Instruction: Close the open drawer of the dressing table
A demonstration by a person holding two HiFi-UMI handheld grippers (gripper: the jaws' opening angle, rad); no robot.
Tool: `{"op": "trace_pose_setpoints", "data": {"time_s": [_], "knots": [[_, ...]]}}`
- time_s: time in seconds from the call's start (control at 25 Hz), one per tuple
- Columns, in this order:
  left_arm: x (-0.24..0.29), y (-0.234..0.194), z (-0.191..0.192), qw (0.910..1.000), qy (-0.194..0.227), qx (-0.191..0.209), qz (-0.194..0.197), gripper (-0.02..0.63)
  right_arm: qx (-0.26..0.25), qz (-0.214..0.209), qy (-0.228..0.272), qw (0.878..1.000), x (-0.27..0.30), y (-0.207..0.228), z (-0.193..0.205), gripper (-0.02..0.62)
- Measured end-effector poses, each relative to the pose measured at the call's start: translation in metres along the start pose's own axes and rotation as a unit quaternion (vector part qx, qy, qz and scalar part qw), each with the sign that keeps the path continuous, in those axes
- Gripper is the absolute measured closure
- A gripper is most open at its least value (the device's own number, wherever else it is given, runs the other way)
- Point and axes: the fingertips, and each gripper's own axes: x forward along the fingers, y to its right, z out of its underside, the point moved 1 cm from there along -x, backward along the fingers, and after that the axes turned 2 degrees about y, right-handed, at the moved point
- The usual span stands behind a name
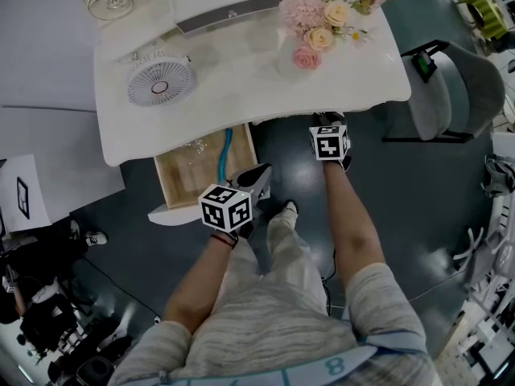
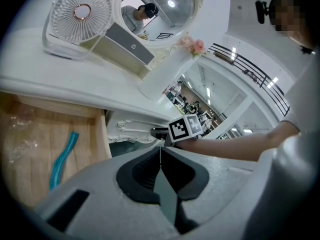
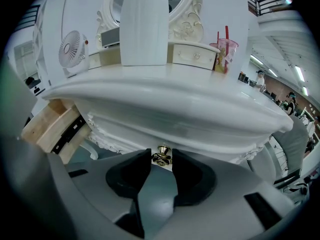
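Observation:
The white dressing table [image 1: 241, 95] has a wooden drawer [image 1: 181, 179] pulled open under its left side, with a teal strip [image 1: 223, 155] lying inside. My left gripper [image 1: 259, 177] hovers just right of that drawer's front corner, shut on nothing. The left gripper view shows its jaws [image 2: 160, 151] meeting, with the drawer [image 2: 30, 149] and strip [image 2: 62, 159] at left. My right gripper [image 1: 328, 127] reaches under the table's front edge. In the right gripper view its pads [image 3: 161, 156] clamp a gold knob [image 3: 161, 155] on a closed drawer front, with the open drawer [image 3: 50, 126] at far left.
On the tabletop stand a white fan [image 1: 161, 80], a vase of flowers [image 1: 310, 22], a pink cup [image 3: 224, 54] and an oval mirror [image 2: 155, 9]. A grey chair [image 1: 455, 95] is at the right. The person's legs [image 1: 282, 248] are below the table front.

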Motion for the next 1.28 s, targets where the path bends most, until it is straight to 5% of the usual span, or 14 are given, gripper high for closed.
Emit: {"op": "trace_pose_setpoints", "data": {"time_s": [0.28, 0.4, 1.28], "knots": [[-0.009, 0.004, 0.001, 1.0, 0.005, 0.004, 0.0, 0.587, 0.007, -0.017, -0.022, 1.0, 0.003, -0.001, 0.003, 0.471], [-0.015, 0.005, 0.0, 1.0, 0.007, 0.006, 0.0, 0.586, 0.035, -0.026, -0.034, 0.998, 0.0, -0.001, 0.008, 0.408], [-0.032, 0.06, -0.047, 0.9965, 0.024, 0.073, 0.033, 0.586, 0.035, -0.071, 0.053, 0.995, -0.132, -0.041, -0.022, 0.399]]}}
